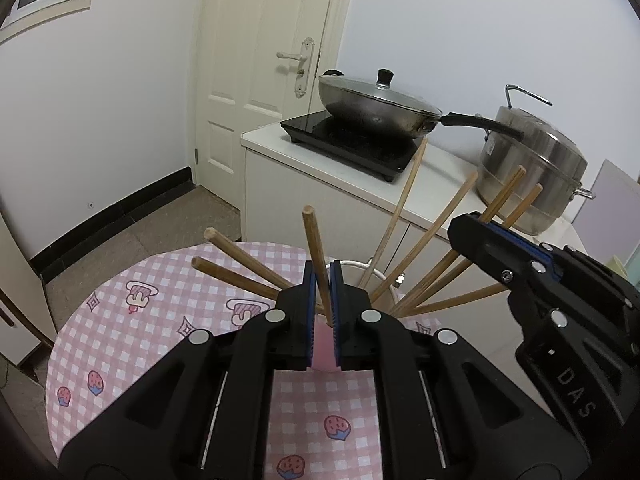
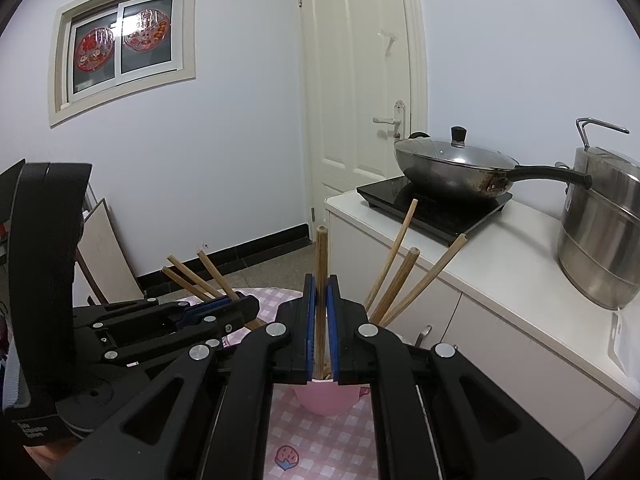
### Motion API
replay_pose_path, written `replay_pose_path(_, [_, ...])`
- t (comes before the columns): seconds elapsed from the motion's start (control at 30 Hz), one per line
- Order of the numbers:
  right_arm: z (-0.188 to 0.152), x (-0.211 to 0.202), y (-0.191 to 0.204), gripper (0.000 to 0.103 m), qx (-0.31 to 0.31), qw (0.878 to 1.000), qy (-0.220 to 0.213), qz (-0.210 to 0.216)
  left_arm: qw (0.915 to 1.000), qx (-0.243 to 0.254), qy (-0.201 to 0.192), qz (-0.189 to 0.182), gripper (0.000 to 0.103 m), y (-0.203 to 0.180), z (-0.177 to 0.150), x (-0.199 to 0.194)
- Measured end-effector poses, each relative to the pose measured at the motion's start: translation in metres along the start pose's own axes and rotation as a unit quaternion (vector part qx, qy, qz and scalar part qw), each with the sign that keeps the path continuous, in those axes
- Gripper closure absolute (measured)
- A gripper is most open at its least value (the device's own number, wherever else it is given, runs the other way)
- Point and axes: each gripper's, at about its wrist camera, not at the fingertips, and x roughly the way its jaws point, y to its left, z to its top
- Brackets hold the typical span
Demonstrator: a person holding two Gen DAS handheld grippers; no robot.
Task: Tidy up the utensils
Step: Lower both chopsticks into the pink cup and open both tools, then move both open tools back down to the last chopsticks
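Note:
Several wooden chopsticks (image 1: 416, 252) stand fanned out in a pink cup (image 2: 326, 398) on the pink checked tablecloth (image 1: 132, 320). My left gripper (image 1: 321, 276) is shut on one upright chopstick (image 1: 316, 248) just above the cup. My right gripper (image 2: 321, 284) is shut on another upright chopstick (image 2: 321, 264) over the cup. In the left wrist view the right gripper (image 1: 476, 224) reaches in from the right among the sticks. In the right wrist view the left gripper (image 2: 224, 306) comes in from the left. The cup is mostly hidden behind the fingers.
A white counter (image 1: 332, 168) stands behind the round table with a black induction hob (image 1: 348, 140), a lidded wok (image 1: 376, 108) and a steel steamer pot (image 1: 532, 164). A white door (image 1: 260, 60) is behind. The wok handle (image 2: 548, 174) points right.

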Motion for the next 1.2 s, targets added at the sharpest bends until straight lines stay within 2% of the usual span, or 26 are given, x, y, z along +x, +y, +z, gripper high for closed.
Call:
replay_pose_path(0.27, [-0.001,0.001,-0.003,0.098,0.014,1.000,0.007,0.009,0.9999,0.000,0.010,-0.005,0.094,0.000,0.000,-0.003])
replay_pose_path(0.33, [-0.002,0.000,-0.003,0.097,0.017,1.000,0.008,0.011,0.9999,0.000,0.010,-0.005,0.084,0.000,0.000,-0.005])
replay_pose_path(0.37, [-0.002,-0.001,-0.002,0.097,0.019,1.000,0.009,0.012,0.9999,-0.002,0.005,-0.009,0.066,0.000,0.000,-0.008])
replay_pose_path(0.4, [-0.002,-0.003,-0.003,0.097,0.021,1.000,0.007,0.010,0.9999,-0.008,-0.003,-0.007,0.056,0.002,-0.001,-0.011])
replay_pose_path(0.47, [-0.001,-0.005,-0.004,0.096,0.026,1.000,0.006,0.012,0.9997,-0.016,-0.015,-0.012,0.050,0.005,0.000,-0.018])
replay_pose_path(0.57, [-0.001,-0.010,-0.003,0.095,0.028,1.000,0.005,0.010,0.9998,-0.011,-0.017,-0.008,0.050,0.005,0.001,-0.025])
replay_pose_path(0.77, [0.001,-0.024,0.002,0.085,0.029,1.000,-0.004,0.012,0.9996,-0.001,-0.030,0.003,0.048,0.004,0.001,-0.044])
replay_pose_path(0.83, [0.002,-0.031,0.004,0.076,0.029,0.999,-0.008,0.011,0.9994,0.001,-0.034,0.009,0.045,0.004,0.000,-0.051])
replay_pose_path(0.93, [0.003,-0.042,0.006,0.070,0.029,0.999,-0.015,0.009,0.9987,0.008,-0.047,0.016,0.040,0.004,-0.002,-0.067])
replay_pose_path(1.2, [0.000,-0.068,0.022,0.063,0.022,0.999,-0.025,0.016,0.9960,0.026,-0.078,0.036,0.034,0.012,-0.016,-0.109])
